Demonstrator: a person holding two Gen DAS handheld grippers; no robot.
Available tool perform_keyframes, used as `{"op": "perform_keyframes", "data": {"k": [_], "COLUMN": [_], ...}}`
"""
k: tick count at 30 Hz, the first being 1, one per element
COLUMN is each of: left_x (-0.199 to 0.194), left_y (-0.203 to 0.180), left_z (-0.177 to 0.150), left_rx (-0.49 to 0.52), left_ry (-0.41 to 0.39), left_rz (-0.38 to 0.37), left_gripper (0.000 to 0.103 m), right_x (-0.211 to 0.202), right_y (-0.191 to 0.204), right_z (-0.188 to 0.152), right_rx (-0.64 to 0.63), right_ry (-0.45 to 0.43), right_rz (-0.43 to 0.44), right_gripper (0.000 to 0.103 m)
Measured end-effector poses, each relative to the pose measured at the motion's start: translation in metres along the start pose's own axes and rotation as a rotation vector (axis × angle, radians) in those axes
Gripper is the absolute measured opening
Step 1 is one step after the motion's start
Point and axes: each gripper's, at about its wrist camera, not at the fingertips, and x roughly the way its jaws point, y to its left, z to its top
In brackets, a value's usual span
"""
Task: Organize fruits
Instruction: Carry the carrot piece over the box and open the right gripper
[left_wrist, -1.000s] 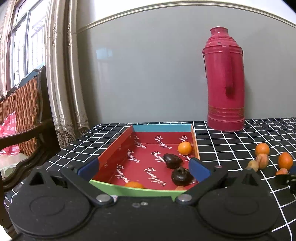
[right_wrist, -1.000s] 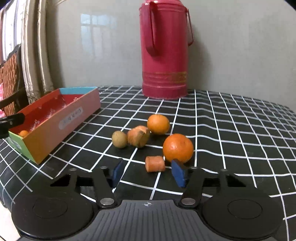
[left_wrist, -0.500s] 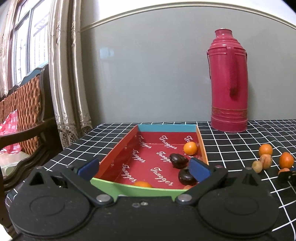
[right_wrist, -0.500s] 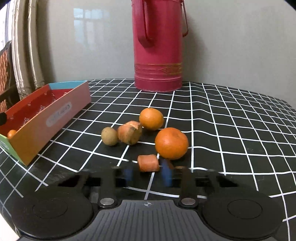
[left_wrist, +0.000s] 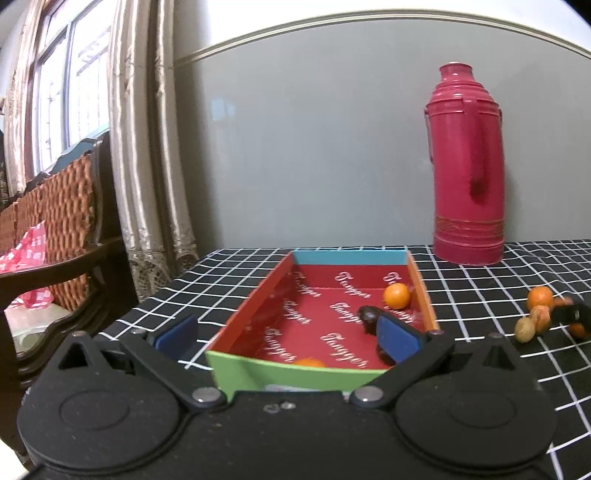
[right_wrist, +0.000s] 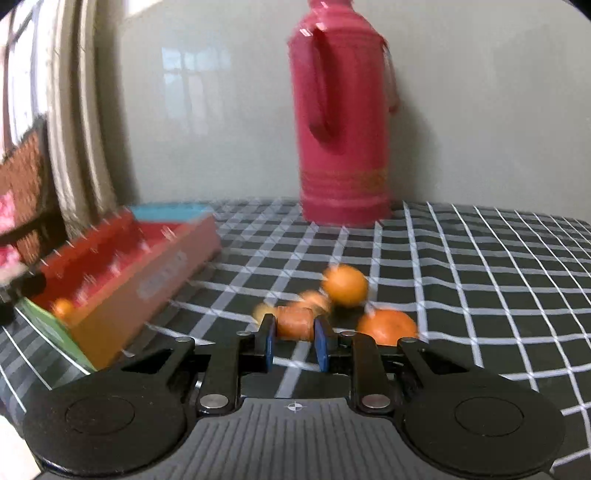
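My right gripper (right_wrist: 295, 338) is shut on a short orange carrot piece (right_wrist: 294, 325), held just above the checked tablecloth. Behind it lie two oranges (right_wrist: 345, 284) (right_wrist: 388, 326) and two smaller brownish fruits, blurred. The red cardboard tray (left_wrist: 255, 295) stands to their left; it holds an orange (left_wrist: 396, 295), dark fruits (left_wrist: 369, 314) and another orange (left_wrist: 310, 362) near its green front wall. My left gripper (left_wrist: 286, 334) is open, with nothing between its fingers, just before the tray's near end. From the left wrist view the right gripper (left_wrist: 570, 314) shows among the loose fruit (left_wrist: 540, 295).
A tall red thermos (left_wrist: 467, 166) stands at the back against the grey wall. A wooden wicker chair (left_wrist: 55, 206) and curtains (left_wrist: 147, 147) are off the table's left edge. Checked cloth (right_wrist: 480, 277) stretches to the right of the fruit.
My right gripper has shut on the carrot piece and lifted it slightly, swinging left toward the tray. The left gripper has hardly moved and stays open.
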Motion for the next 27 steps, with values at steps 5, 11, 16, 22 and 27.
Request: {"op": "perform_keyframes", "data": {"k": [5, 11, 16, 22, 27], "left_x": [-0.002, -0.004, -0.004, -0.005, -0.005], "left_y": [0.022, 0.052, 0.065, 0.072, 0.064], "left_z": [-0.005, -0.009, -0.011, -0.013, -0.009], "left_rx": [-0.007, -0.045, -0.054, -0.067, -0.086], "left_ry": [0.009, 0.014, 0.025, 0.031, 0.040], "left_rz": [0.045, 0.098, 0.115, 0.123, 0.095], "left_gripper": [0.097, 0.097, 0.097, 0.097, 0.097], "right_x": [-0.002, 0.004, 0.025, 0.022, 0.014], "right_y": [0.042, 0.093, 0.126, 0.138, 0.112], "right_z": [0.006, 0.008, 0.005, -0.003, -0.001], "right_rx": [-0.041, -0.094, -0.124, -0.144, -0.099], "right_ry": [-0.101, -0.158, -0.132, -0.221, -0.246], "right_rz": [0.099, 0.197, 0.243, 0.223, 0.186], "right_gripper": [0.022, 0.022, 0.023, 0.095, 0.095]}}
